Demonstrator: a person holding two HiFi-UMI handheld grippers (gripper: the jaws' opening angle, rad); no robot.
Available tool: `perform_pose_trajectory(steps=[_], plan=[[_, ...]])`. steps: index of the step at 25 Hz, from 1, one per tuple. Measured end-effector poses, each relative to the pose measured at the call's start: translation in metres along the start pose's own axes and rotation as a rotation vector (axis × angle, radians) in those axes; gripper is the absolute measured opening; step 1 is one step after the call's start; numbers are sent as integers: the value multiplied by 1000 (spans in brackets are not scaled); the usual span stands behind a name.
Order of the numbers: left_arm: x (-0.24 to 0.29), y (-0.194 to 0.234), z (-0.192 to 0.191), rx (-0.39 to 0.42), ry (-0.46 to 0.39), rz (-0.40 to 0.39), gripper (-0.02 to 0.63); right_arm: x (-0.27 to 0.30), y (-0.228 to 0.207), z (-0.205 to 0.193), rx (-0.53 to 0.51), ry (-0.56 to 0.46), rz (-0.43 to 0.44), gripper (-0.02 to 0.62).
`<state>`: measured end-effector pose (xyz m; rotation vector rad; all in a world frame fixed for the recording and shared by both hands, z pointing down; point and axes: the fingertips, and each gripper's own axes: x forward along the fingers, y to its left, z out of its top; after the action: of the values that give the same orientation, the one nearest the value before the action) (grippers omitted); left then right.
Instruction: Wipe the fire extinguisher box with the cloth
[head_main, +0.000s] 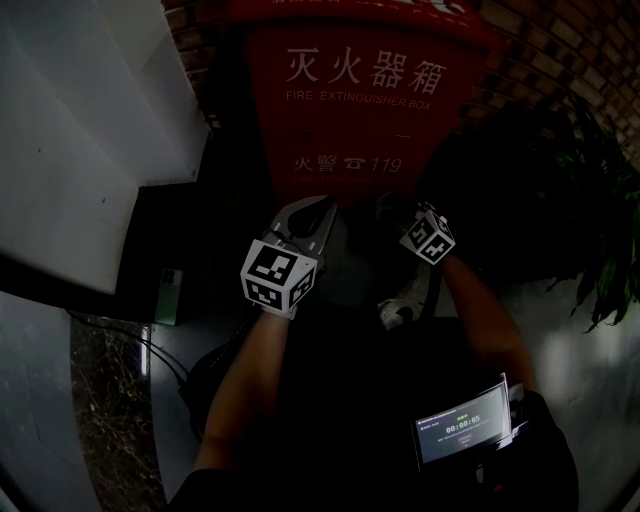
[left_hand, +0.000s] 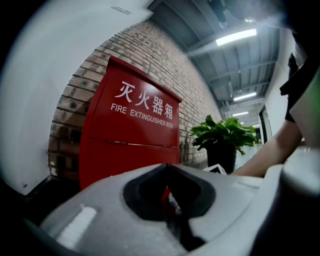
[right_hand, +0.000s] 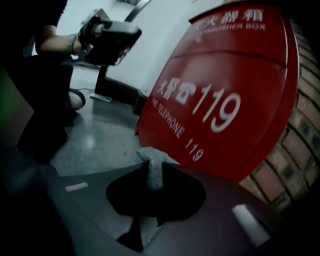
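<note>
The red fire extinguisher box (head_main: 350, 100) stands against a brick wall, with white lettering and "119" on its front (right_hand: 220, 90). My right gripper (right_hand: 152, 156) is shut on a small grey cloth (right_hand: 151, 167), which sticks out past the jaw tips just short of the box's lower front. In the head view the right gripper (head_main: 390, 207) sits low in front of the box. My left gripper (head_main: 327, 204) is beside it on the left, jaws closed together with nothing between them (left_hand: 166, 167). It points at the box (left_hand: 130, 145) without touching it.
A potted plant (head_main: 590, 200) stands right of the box (left_hand: 225, 135). A white wall panel (head_main: 80, 120) juts out on the left. A green phone (head_main: 168, 296) and a dark cable lie on the floor at the left. A small screen (head_main: 462, 430) hangs at the person's waist.
</note>
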<state>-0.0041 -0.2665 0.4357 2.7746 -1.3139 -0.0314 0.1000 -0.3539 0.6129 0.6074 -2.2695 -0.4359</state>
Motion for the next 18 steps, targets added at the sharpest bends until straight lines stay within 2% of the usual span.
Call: perform_pose_trajectory(steps=[3, 7, 11, 15, 18], plan=[[-2, 2, 5, -4, -3, 7, 3, -35, -23, 53, -49, -111, -95, 49], [-8, 5, 8, -17, -4, 13, 3, -101, -71, 128, -126, -265, -303, 49], [-10, 2, 10, -12, 3, 19, 3, -173, -130, 200, -185, -376, -466, 49], [-9, -5, 13, 6, 3, 7, 3, -223, -181, 252, -264, -398, -597, 49], [-11, -8, 14, 7, 2, 2, 3, -231, -202, 272, -299, -378, -624, 49]])
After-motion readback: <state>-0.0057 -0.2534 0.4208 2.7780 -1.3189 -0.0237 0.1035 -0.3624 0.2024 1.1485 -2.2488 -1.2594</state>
